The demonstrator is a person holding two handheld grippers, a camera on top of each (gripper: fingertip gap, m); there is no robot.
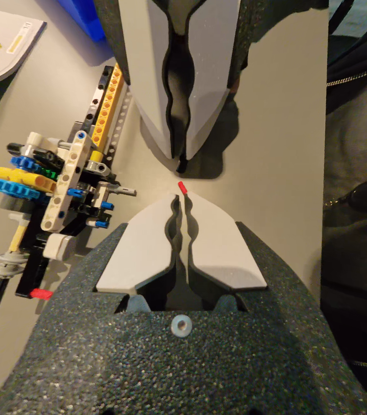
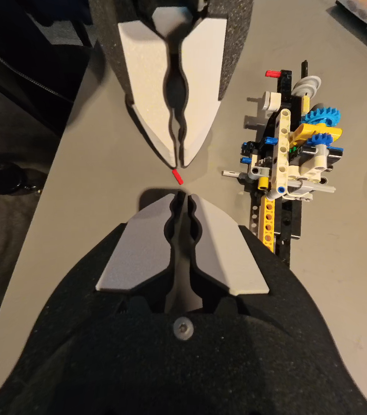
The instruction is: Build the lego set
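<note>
My two grippers face each other tip to tip over the grey table [image 1: 256, 157]. My left gripper [image 1: 181, 196] is shut on a small red pin [image 1: 182, 187], which sticks out past its tips; both show again in the right wrist view, the gripper [image 2: 178, 167] and the red pin [image 2: 177, 177]. My right gripper [image 2: 183, 195] is shut on a small black piece [image 1: 181, 167] that pokes from its tips [image 1: 180, 160]. A short gap separates the two pieces. The half-built lego model [image 1: 65, 190] with gears, beams and axles lies beside the grippers [image 2: 290, 157].
An instruction booklet [image 1: 3, 49] and a blue bin [image 1: 83, 18] lie beyond the model. The table edge [image 1: 324, 202] runs close by the grippers, with dark fabric with a zipper [image 1: 357, 74] past it. A long yellow beam [image 2: 268, 224] of the model passes close to my right gripper. My left and right fingertips are right by each other.
</note>
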